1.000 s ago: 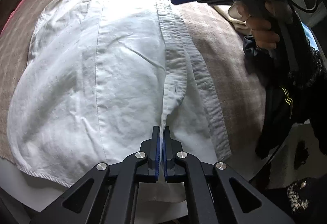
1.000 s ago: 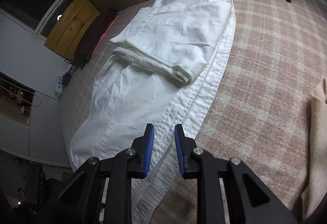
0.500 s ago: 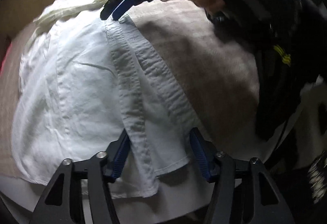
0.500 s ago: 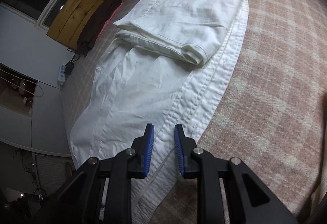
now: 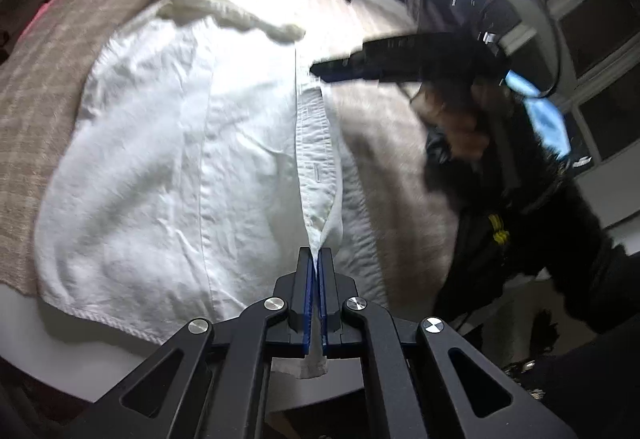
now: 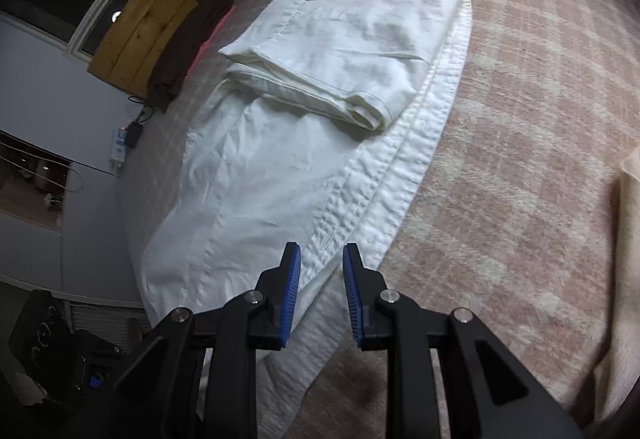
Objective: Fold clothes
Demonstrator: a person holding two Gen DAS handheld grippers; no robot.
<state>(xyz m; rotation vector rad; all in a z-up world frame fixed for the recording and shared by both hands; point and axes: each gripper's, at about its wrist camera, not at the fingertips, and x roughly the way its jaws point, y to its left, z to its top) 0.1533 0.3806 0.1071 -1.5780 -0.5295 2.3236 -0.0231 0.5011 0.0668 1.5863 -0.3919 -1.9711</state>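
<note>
Pinching the bottom of the white shirt (image 5: 168, 159)'s button placket in my left hand-held gripper (image 5: 315, 271), its jaws closed, I judge the fold begun; next my right hand-held gripper (image 6: 320, 271), spread over the placket farther up the shirt lying on the checked blanket (image 6: 520, 119), must clamp.

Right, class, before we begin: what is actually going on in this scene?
A person is folding a white shirt spread on a checked blanket, with a gripper in each hand. The left gripper is shut on the buttoned front edge near the hem. The right gripper sits further up that edge with the edge between its jaws; they have just opened a little and do not press it. One sleeve is already folded across the shirt.
</note>
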